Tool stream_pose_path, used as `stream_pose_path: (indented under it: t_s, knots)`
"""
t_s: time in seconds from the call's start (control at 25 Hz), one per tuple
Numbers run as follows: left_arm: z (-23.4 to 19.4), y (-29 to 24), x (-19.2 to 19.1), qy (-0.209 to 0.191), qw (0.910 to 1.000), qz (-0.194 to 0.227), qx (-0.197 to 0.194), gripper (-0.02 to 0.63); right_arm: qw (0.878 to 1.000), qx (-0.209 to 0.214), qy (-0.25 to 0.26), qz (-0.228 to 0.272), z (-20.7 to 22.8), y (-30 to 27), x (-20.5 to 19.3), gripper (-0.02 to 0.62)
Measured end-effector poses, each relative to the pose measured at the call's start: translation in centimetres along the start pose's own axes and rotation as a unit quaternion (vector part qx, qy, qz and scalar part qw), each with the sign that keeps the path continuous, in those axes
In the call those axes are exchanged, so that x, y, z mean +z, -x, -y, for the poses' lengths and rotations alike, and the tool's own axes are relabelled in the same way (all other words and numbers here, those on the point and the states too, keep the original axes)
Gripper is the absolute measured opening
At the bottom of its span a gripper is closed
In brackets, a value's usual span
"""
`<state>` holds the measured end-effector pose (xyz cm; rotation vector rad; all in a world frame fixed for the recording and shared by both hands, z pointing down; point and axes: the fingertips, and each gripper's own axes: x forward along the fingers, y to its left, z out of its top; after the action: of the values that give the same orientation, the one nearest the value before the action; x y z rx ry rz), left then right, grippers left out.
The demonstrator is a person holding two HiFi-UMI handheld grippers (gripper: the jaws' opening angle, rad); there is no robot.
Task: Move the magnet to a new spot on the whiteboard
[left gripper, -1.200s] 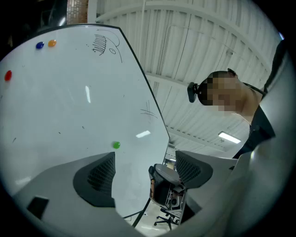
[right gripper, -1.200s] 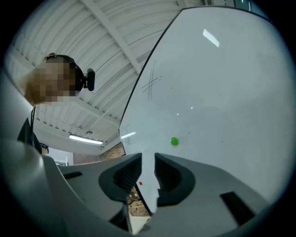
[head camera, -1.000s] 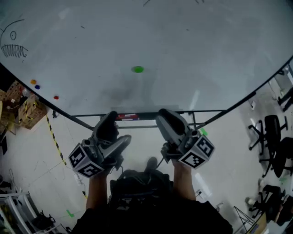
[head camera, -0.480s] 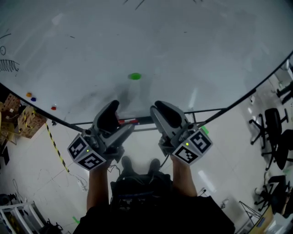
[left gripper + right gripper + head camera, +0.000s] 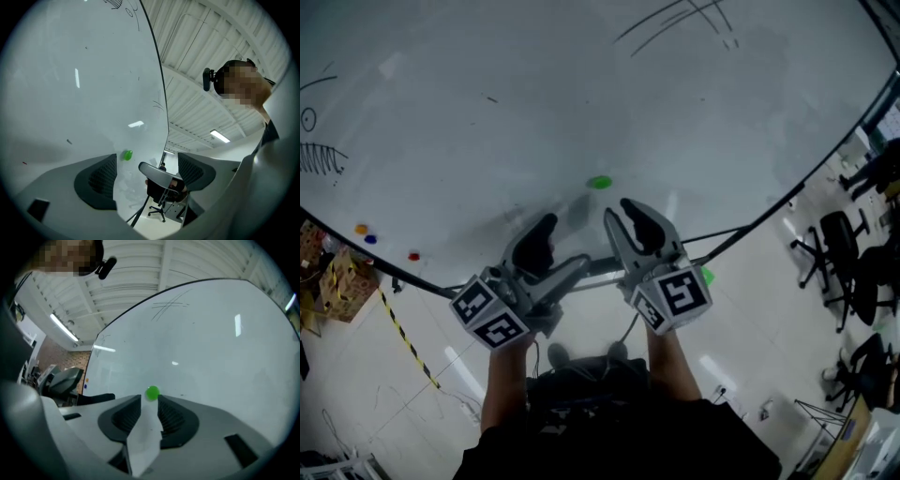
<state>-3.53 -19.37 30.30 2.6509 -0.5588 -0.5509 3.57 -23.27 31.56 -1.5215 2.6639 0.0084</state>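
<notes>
A small green magnet (image 5: 599,182) sticks to the big whiteboard (image 5: 487,112). My right gripper (image 5: 630,214) points at it from just below; in the right gripper view the magnet (image 5: 152,393) sits right beyond the fingertips. The right gripper (image 5: 150,405) has just been opening its jaws, and nothing is between them. My left gripper (image 5: 551,253) hangs lower left of the magnet, open and empty. In the left gripper view (image 5: 147,173) the magnet (image 5: 127,154) shows by the left pad, and a right gripper finger (image 5: 157,171) crosses the gap.
Orange (image 5: 361,229), blue (image 5: 370,239) and red (image 5: 413,255) magnets sit at the board's lower left. Marker drawings lie at the left edge (image 5: 319,159) and top (image 5: 675,19). The board's dark frame (image 5: 741,230) runs below. Office chairs (image 5: 839,253) stand right, boxes (image 5: 333,277) left.
Both grippers have moved up toward the board and the magnet. The right gripper has rolled so both its fingers now show, and its tips are close under the magnet.
</notes>
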Motion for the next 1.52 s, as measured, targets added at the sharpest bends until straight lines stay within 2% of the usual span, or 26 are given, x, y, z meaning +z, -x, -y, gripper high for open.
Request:
stream_pose_path:
  t_s: [0.2,0.44,0.68,0.84,1.08,1.32,1.52]
  knots:
    - [-0.5,0.2,-0.1,0.008,0.9999,-0.004,-0.013,0.402,0.996,-0.056,0.062,-0.010,0.5,-1.6,0.2,0.146]
    - [-1.0,0.2,-0.2,0.012,0.9998,-0.007,-0.016,0.402,0.984,-0.110,0.138,-0.024,0.9,-2.9,0.3,0.149]
    - [-1.3,0.6,-0.1,0.010,0.9999,-0.006,-0.011,0.402,0.972,-0.144,0.185,-0.024,0.6,-4.0,0.5,0.169]
    - [-1.4,0.9,0.0,0.009,0.9999,-0.006,-0.008,0.402,0.965,-0.171,0.198,-0.019,0.7,-4.1,0.5,0.155]
    - [-1.4,1.1,-0.1,0.011,0.9999,-0.005,-0.005,0.402,0.971,-0.154,0.181,-0.028,0.6,-4.0,0.4,0.150]
    - [-0.9,0.9,-0.4,0.012,0.9999,-0.008,-0.008,0.402,0.980,-0.114,0.160,-0.031,-0.3,-3.4,0.1,0.150]
    - [-0.5,0.9,-0.9,0.016,0.9998,-0.011,-0.008,0.402,0.991,-0.066,0.112,-0.024,-0.8,-1.9,0.4,0.150]
